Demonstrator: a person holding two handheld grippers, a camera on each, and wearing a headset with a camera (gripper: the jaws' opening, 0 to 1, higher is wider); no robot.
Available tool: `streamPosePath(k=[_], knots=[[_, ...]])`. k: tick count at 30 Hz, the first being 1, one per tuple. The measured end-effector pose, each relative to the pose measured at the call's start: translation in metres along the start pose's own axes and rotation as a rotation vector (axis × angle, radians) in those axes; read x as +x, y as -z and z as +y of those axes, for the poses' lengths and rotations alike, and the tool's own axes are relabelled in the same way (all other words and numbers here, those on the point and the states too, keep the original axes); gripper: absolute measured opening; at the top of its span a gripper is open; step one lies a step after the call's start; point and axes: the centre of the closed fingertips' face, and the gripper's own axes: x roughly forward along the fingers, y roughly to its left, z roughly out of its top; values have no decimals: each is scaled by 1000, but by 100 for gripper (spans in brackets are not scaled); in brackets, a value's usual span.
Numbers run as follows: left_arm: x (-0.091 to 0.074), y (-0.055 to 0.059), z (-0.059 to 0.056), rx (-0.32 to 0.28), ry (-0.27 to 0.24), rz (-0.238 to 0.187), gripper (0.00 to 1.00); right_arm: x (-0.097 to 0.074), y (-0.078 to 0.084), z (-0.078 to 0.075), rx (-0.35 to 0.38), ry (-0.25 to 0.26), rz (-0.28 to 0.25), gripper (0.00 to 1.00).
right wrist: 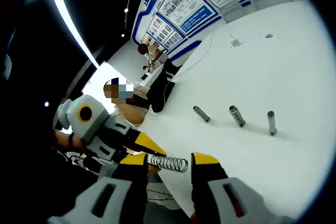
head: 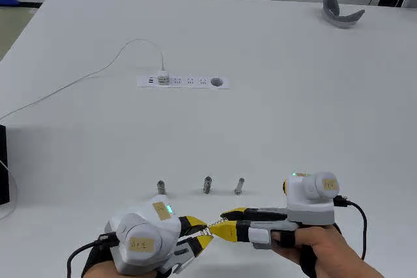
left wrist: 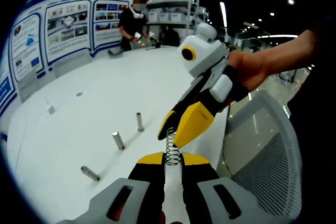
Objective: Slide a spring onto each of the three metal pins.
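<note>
Gripping the spring by one end, your left gripper had its jaws clenched on it, well to your side of the power strip; the rest of the spring stuck out forward past the yellow tips. Your right gripper met it nose to nose with its jaws parted, one on each side of the spring's free end; whether either jaw touched the wire, you could not have told from these views. Both grippers hung just over the white table, roughly in line with the middle of the power strip.

Between the grippers and the power strip, and much nearer the grippers, you had three metal pins standing in a row parallel to the strip. The end pin, in line with the strip's plugged-in end, was sleeved in coils; so was the middle pin; the third pin, just past the strip's round-button end, showed plain smooth metal.

A white plug sat in the power strip near its far-left end; its cable looped up and trailed away from the strip toward the table's edge.
</note>
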Motion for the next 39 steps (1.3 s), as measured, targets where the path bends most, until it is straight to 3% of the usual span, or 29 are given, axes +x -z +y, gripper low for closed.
streamPosePath(k=[21,39], knots=[[1,-2,-4,18,25,-4,11,-4,0,2,62,-28,-16,23],[5,-8,-6,50,69,-7,10,-6,-5,16,35,-68,-3,13]])
